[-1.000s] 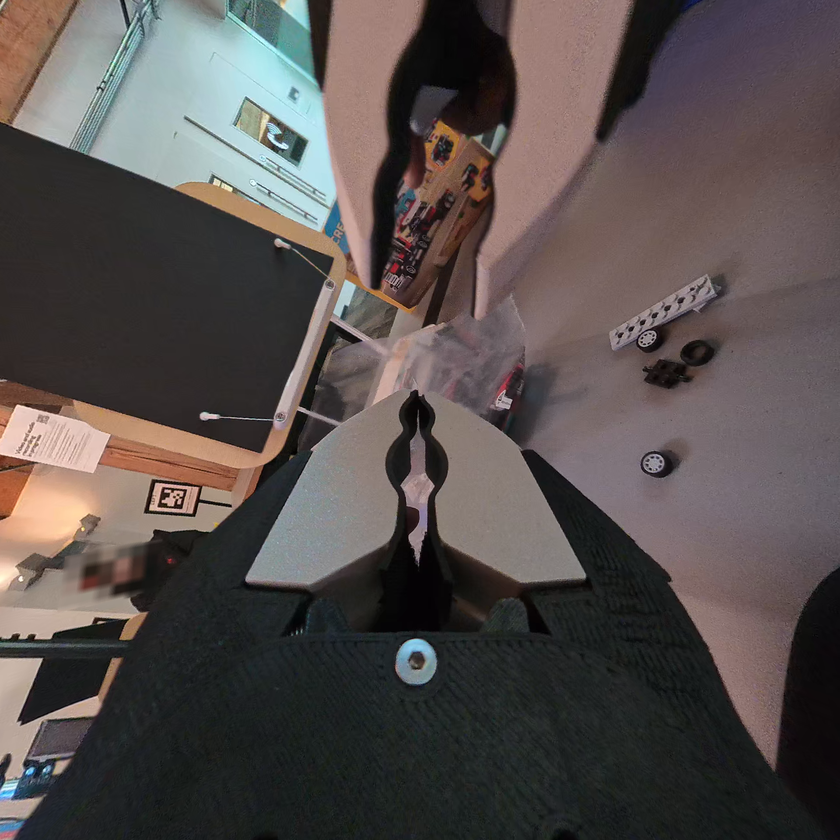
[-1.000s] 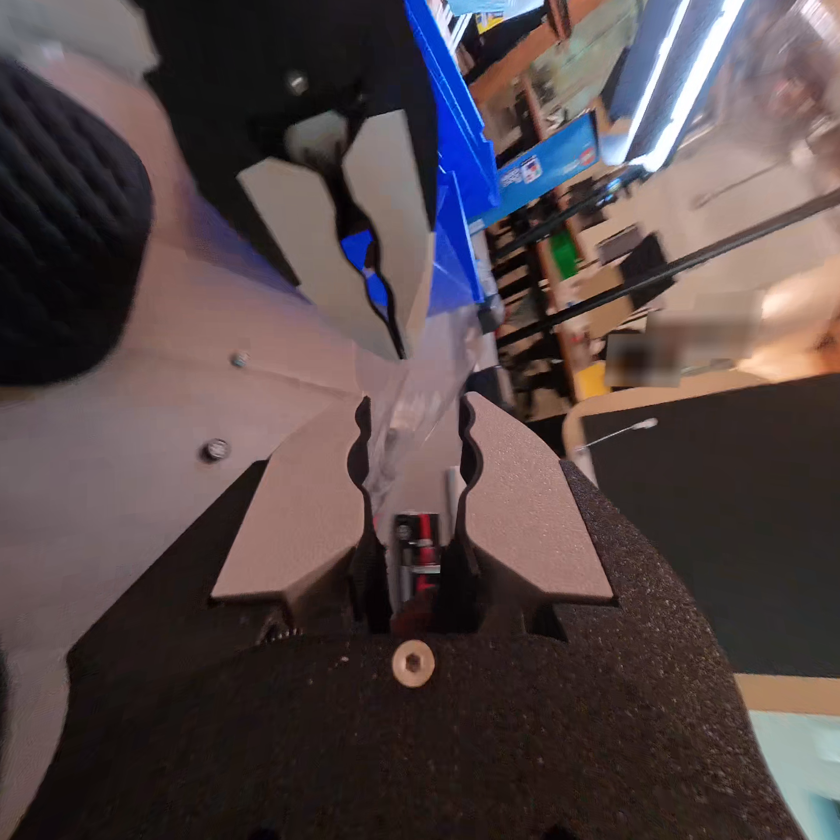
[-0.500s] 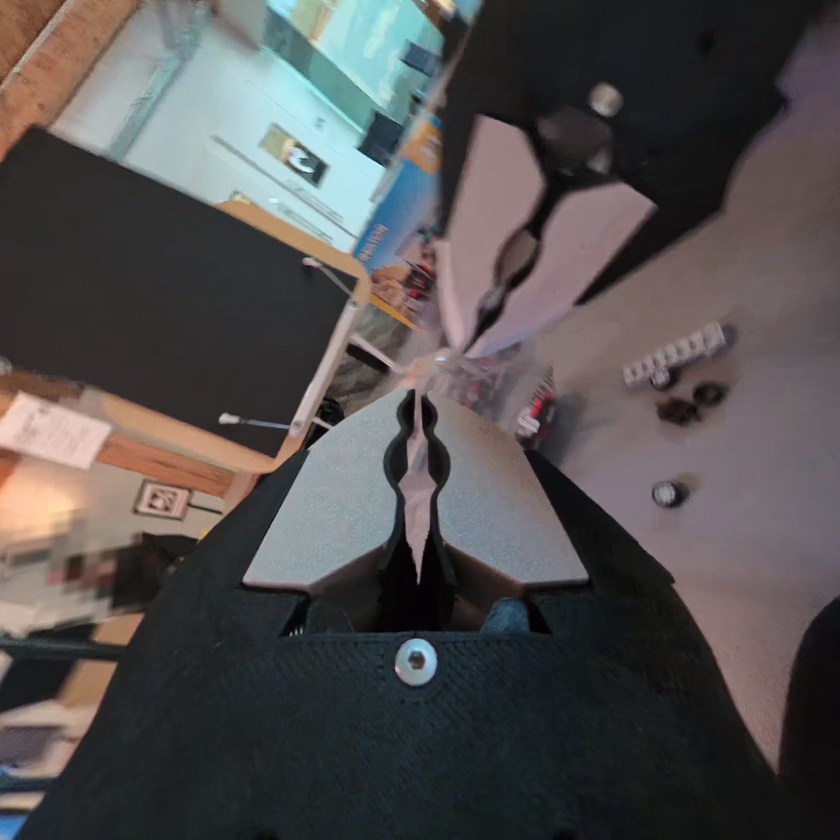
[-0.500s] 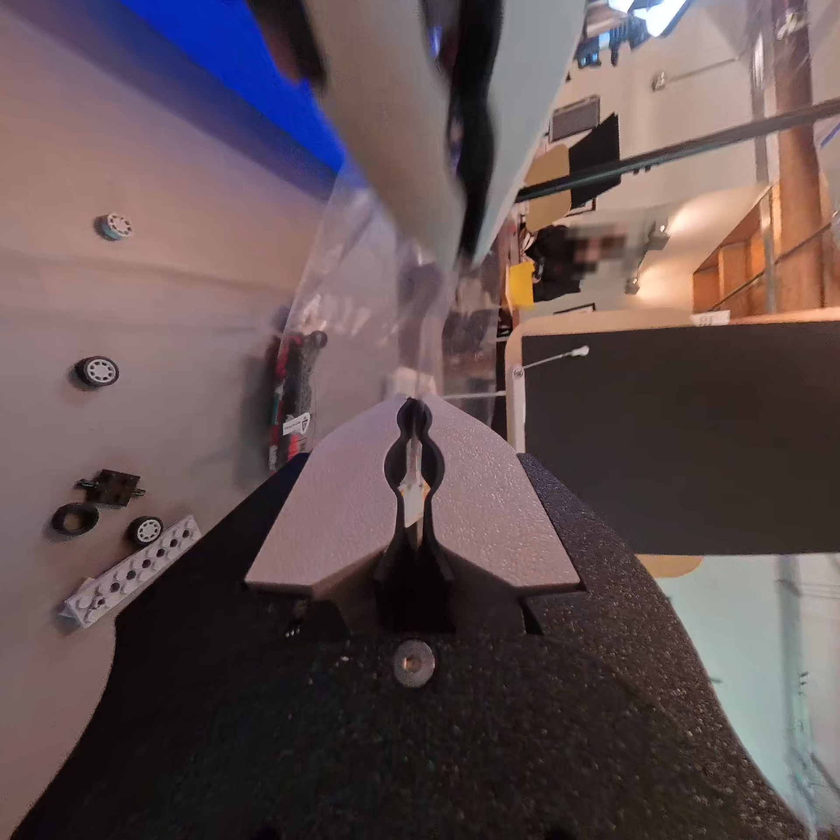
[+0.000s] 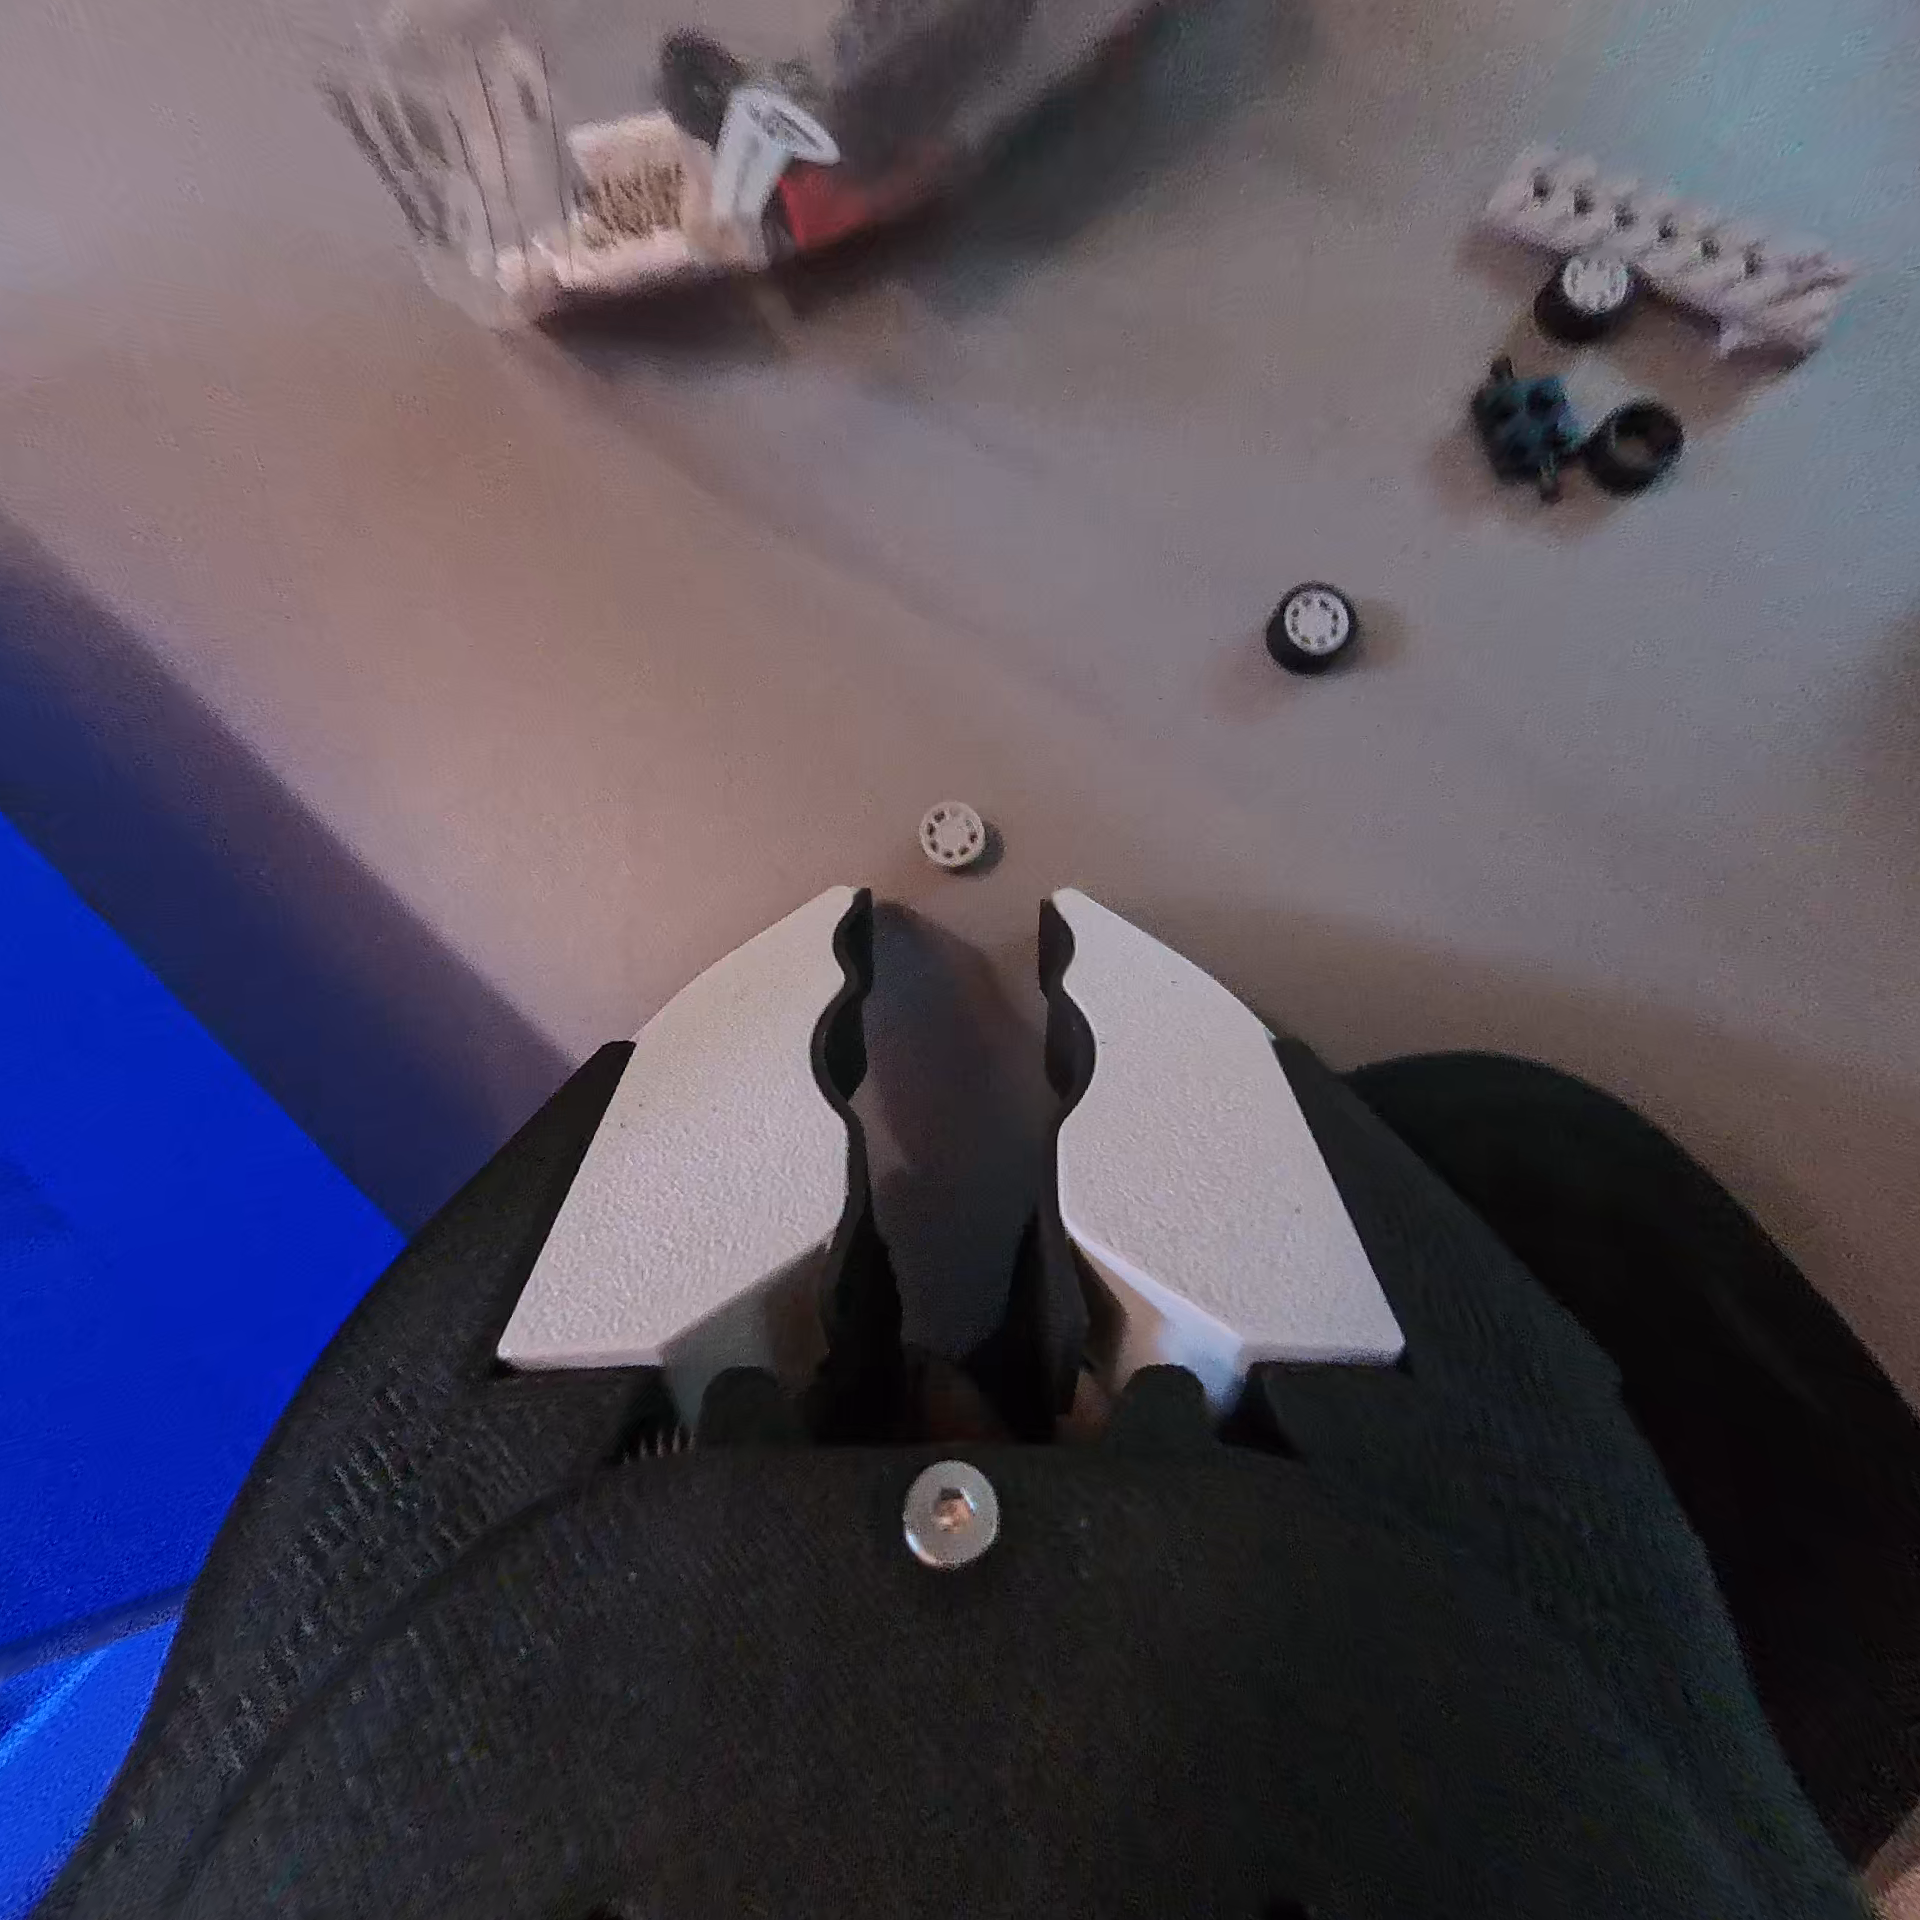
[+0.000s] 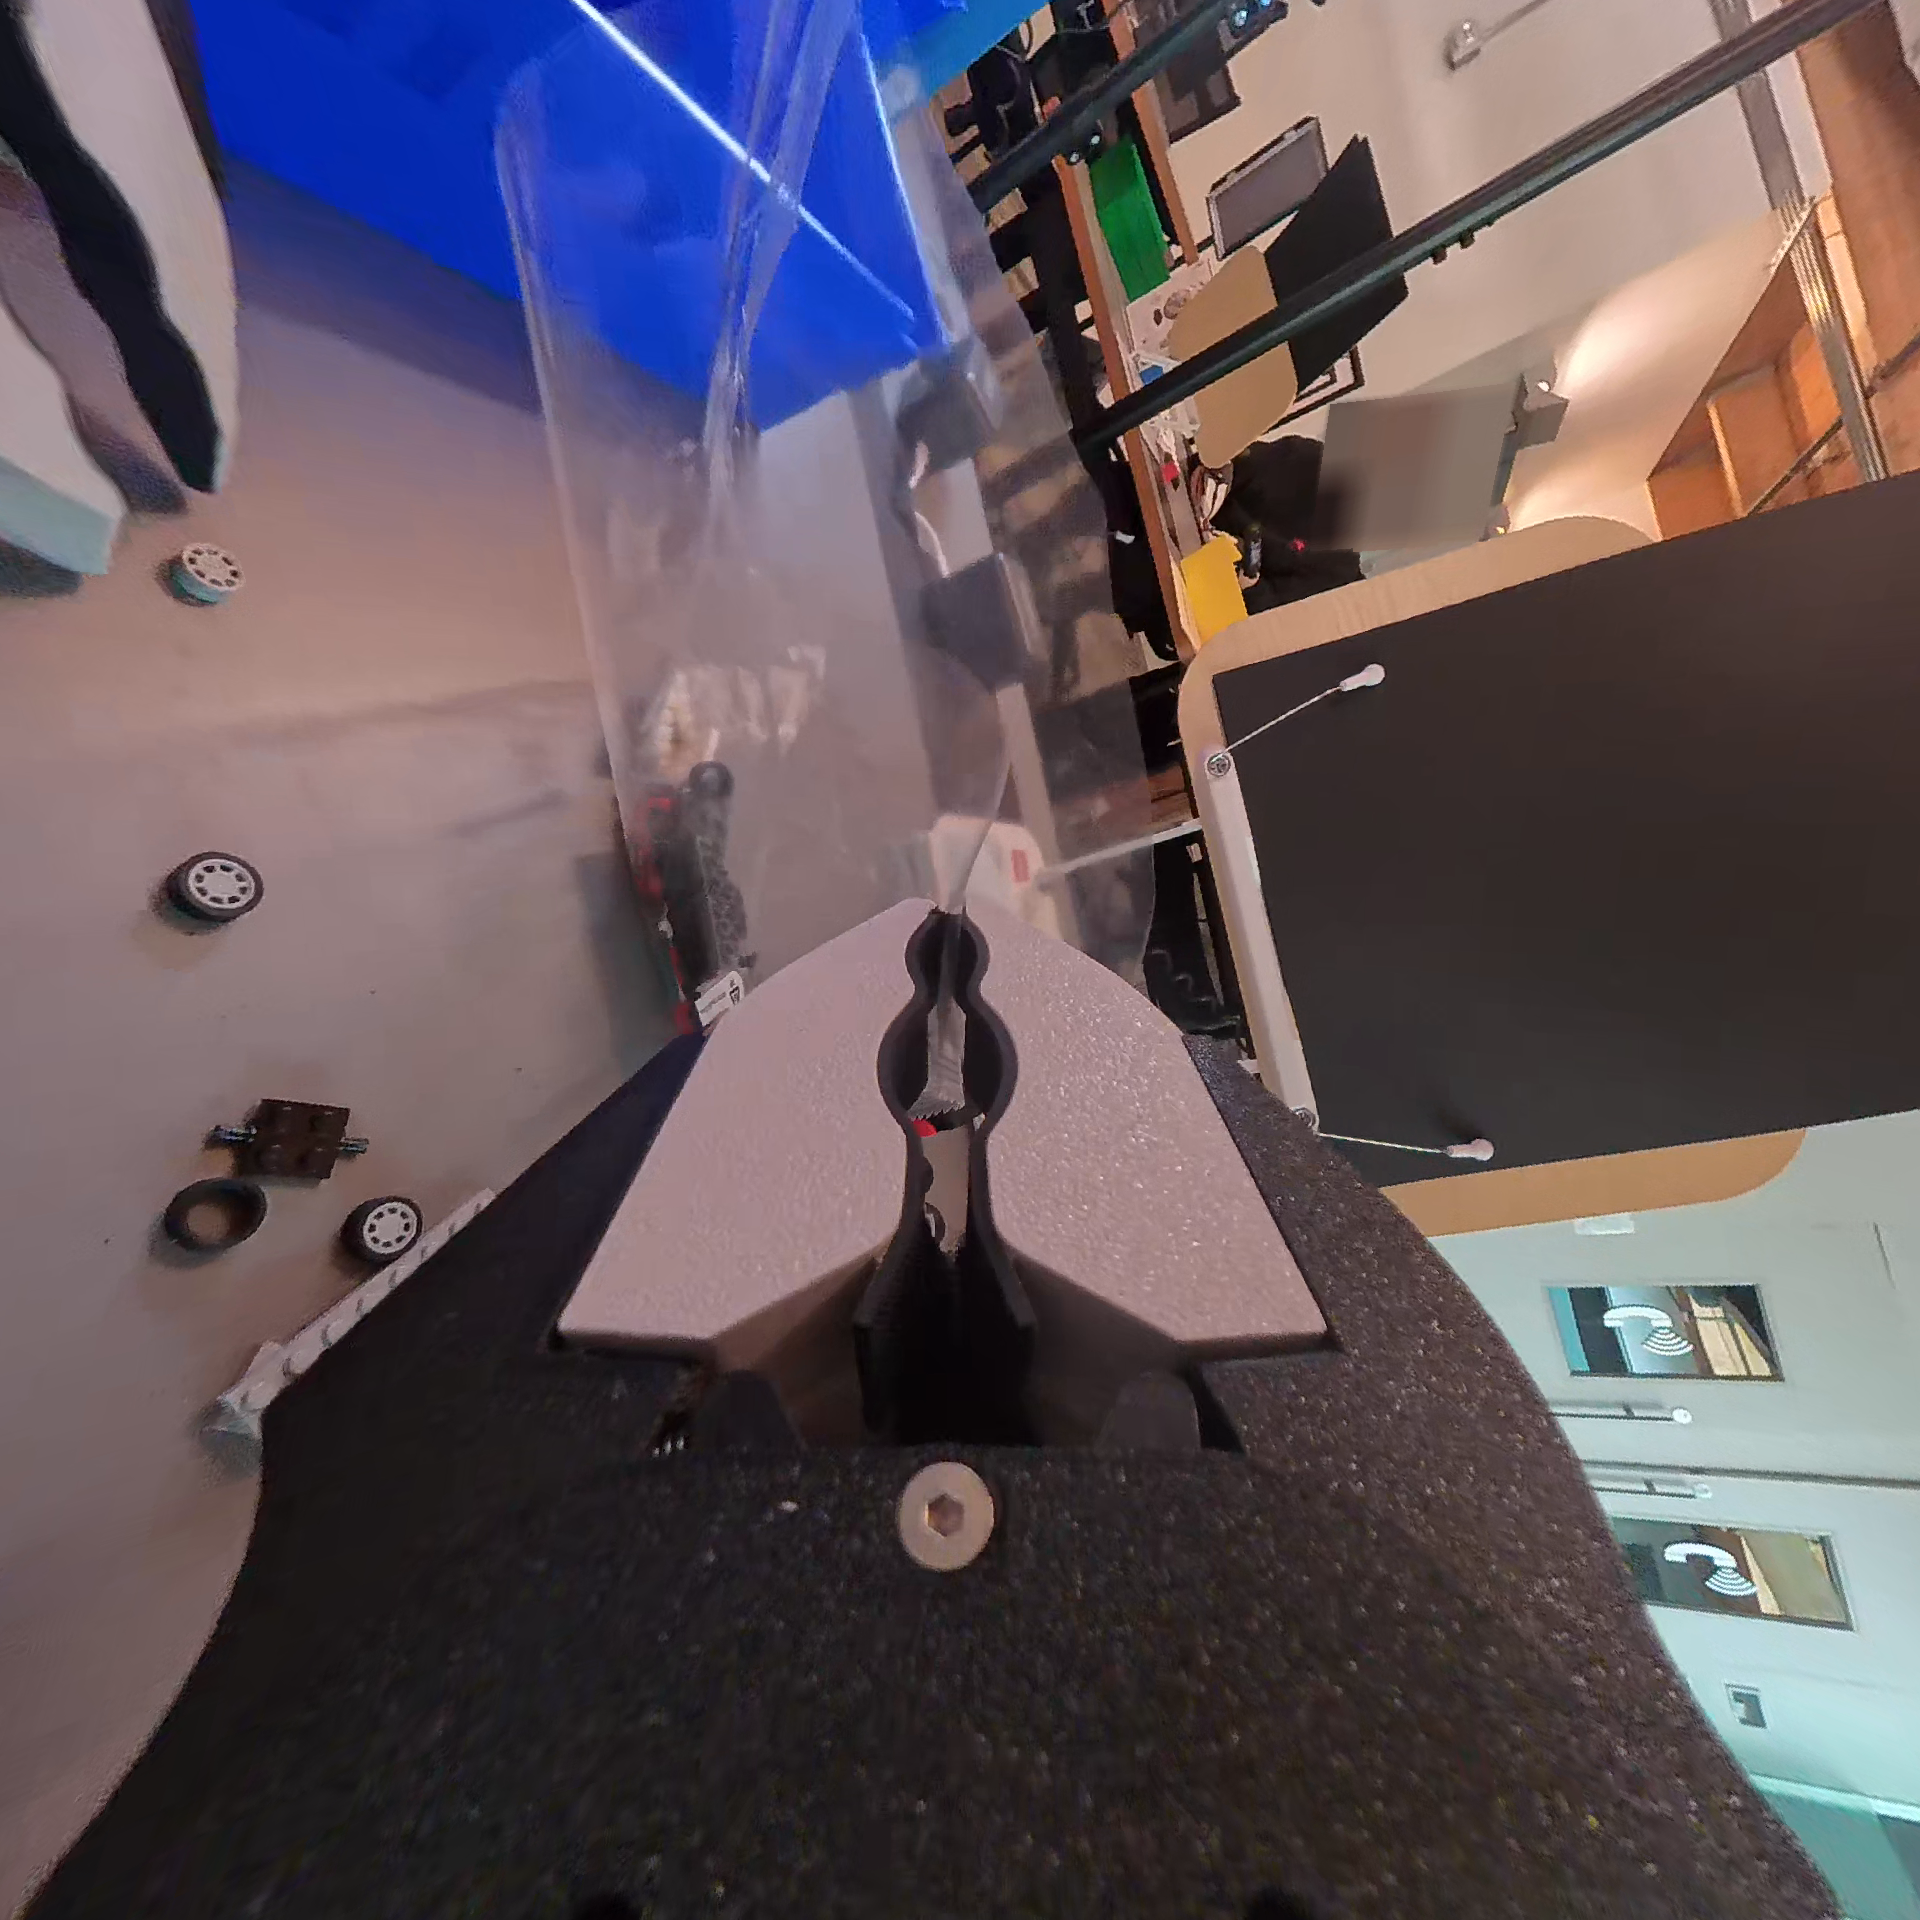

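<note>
My right gripper [image 6: 945,920] is shut on the edge of a clear plastic bag [image 6: 790,623] and holds it up. Red and black parts [image 6: 696,883] hang low inside the bag. My left gripper [image 5: 948,906] is open with nothing between its fingers, just above the grey table [image 5: 623,582]. A small white wheel hub [image 5: 954,834] lies right in front of its fingertips. The bag also shows blurred at the top of the left wrist view [image 5: 665,177]. The left gripper's fingers [image 6: 94,260] show at the upper left of the right wrist view, above the hub [image 6: 208,571].
A wheel with a tyre [image 5: 1312,625], a black tyre [image 5: 1631,445], a black axle piece [image 5: 1522,416], another wheel [image 5: 1588,291] and a white holed plate [image 5: 1662,249] lie on the table. A blue bin [image 5: 135,1195] stands at the left. A black board [image 6: 1558,883] stands behind. My hands' fingertips stand some 20 cm from each other.
My left gripper let go of the bag, opened and swung down toward the table near the white hub. My right gripper closed on the bag's edge and now holds it alone.
</note>
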